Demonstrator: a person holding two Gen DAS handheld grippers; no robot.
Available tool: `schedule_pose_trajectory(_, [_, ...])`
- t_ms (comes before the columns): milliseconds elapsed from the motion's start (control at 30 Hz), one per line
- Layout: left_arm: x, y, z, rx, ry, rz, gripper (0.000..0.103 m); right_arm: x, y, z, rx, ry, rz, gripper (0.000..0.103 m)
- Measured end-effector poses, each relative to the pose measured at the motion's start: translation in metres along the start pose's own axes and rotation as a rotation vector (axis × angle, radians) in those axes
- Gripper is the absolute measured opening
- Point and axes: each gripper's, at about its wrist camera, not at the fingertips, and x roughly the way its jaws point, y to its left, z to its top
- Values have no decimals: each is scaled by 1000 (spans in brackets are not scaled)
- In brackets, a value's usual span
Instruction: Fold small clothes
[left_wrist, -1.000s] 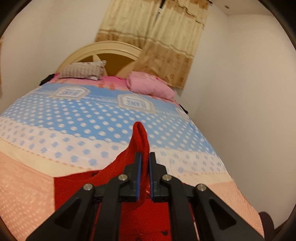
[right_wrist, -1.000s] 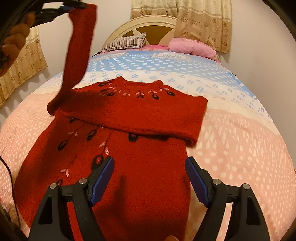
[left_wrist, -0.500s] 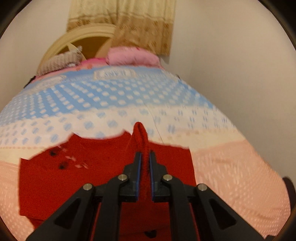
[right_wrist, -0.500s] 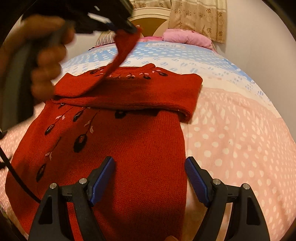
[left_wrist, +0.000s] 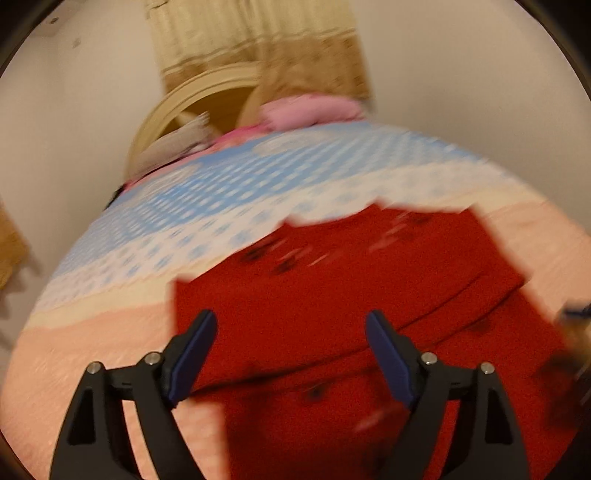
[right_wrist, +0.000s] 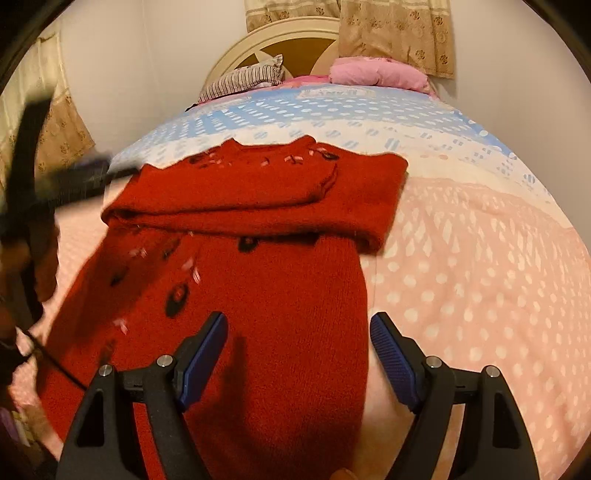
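Red sweater (right_wrist: 266, 295) flat on bed (right_wrist: 480, 277), collar toward headboard (right_wrist: 295, 40), long axis along bed, sleeves folded across; left gripper (left_wrist: 291, 350) jaws opening, empty; right gripper (right_wrist: 298, 350) apart, empty.

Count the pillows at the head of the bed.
2. A striped pillow lies left against the headboard, and a pink pillow lies right, below the curtain. More may be hidden behind them.

Bedspread (right_wrist: 480, 266) right of the sweater (right_wrist: 266, 302) lies bare.

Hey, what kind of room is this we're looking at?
Most likely a bedroom: a bed with a dotted bedspread, pillows against a curved headboard, and curtains behind it.
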Motion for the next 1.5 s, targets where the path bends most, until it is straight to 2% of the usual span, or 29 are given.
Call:
schedule_pose_trajectory(67, [15, 24, -16, -49, 51, 41, 87, -5, 0, 20, 8, -10, 28, 80])
schedule_pose_trajectory(100, [23, 37, -23, -100, 85, 35, 87, -4, -1, 34, 23, -18, 44, 80])
schedule_pose_trajectory(200, [38, 55, -33, -199, 124, 18, 87, 15, -5, 72, 81, -2, 71, 80])
schedule_pose_trajectory(300, [47, 64, -40, -272, 149, -21, 87, 47, -6, 95, 108, 33, 30, 74])
schedule_pose_trajectory(367, [50, 68, -45, -303, 158, -35, 87, 74, -10, 104, 140, 90, 21, 57])
schedule_pose_trajectory(400, [51, 69, -47, -315, 161, -40, 88, 88, -12, 106, 156, 122, 10, 55])
schedule_pose_trajectory(433, [53, 68, -50, -323, 170, -41, 89, 99, -14, 108, 166, 144, -7, 47])
schedule_pose_trajectory(467, [54, 67, -51, -327, 175, -44, 89, 105, -15, 108, 175, 150, -10, 31])
schedule_pose_trajectory(533, [53, 72, -54, -350, 169, -58, 91, 108, -10, 107, 159, 141, -13, 13])
schedule_pose_trajectory(733, [58, 88, -61, -440, 193, -117, 92, 71, -5, 103, 110, 37, -29, 9])
schedule_pose_trajectory(1000, [56, 79, -59, -386, 191, -117, 92, 21, -5, 108, 88, -106, -46, 9])
schedule_pose_trajectory(1100, [62, 76, -55, -354, 221, -105, 94, 15, -3, 112, 82, -118, -36, 9])
schedule_pose_trajectory(1267, [64, 103, -66, -521, 235, -72, 97, 10, -7, 109, 73, -134, -57, 9])
schedule_pose_trajectory(1500, [65, 102, -69, -534, 247, -58, 100, 25, -35, 82, 121, -79, -92, 8])
